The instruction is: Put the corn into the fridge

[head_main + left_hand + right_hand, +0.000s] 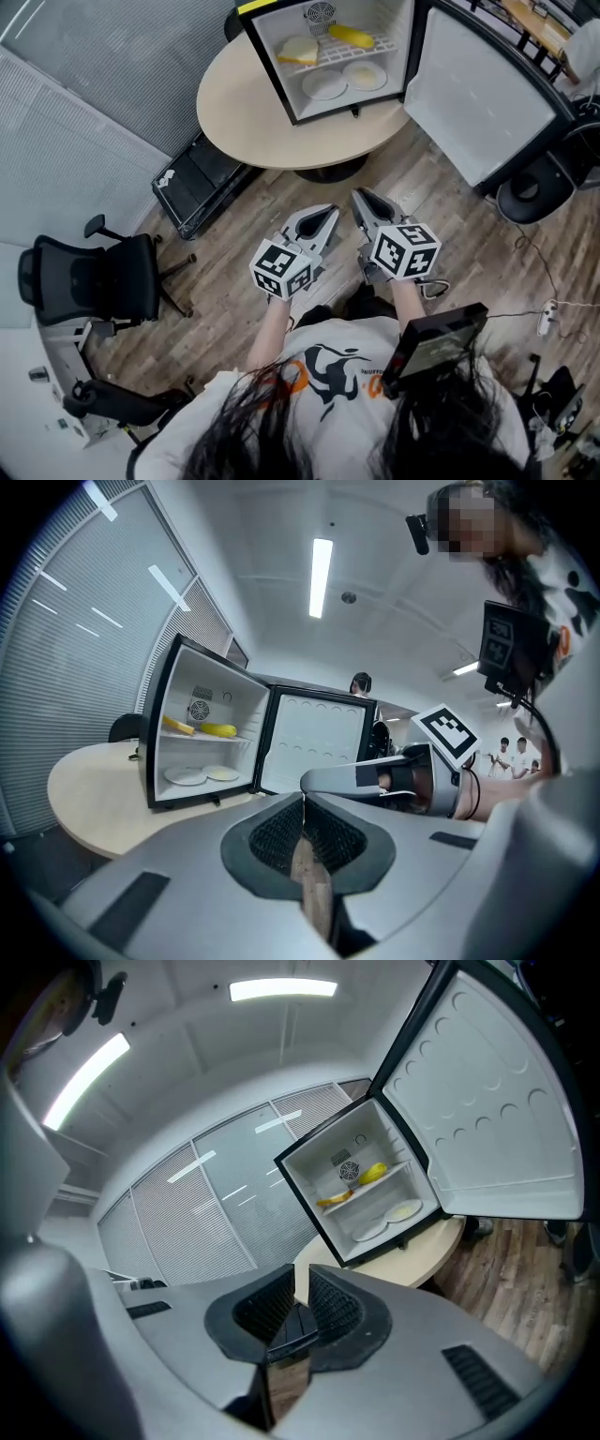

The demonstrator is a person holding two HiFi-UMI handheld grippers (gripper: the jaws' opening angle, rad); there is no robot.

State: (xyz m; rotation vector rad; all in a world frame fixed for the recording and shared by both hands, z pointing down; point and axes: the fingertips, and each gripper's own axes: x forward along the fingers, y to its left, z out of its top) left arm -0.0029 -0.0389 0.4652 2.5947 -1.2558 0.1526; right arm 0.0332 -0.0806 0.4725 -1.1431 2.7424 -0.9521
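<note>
Yellow corn cob on open black fridge shelf, 12 o'clock from both. Left tool shut, empty; right tool closing, empty.

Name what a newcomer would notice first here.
The open mini fridge on the round table stands out, its door swung wide, a corn cob on its shelf and two plates below. Nearer, the left gripper and right gripper hang side by side over the wood floor, the right's jaws closing on nothing.
</note>
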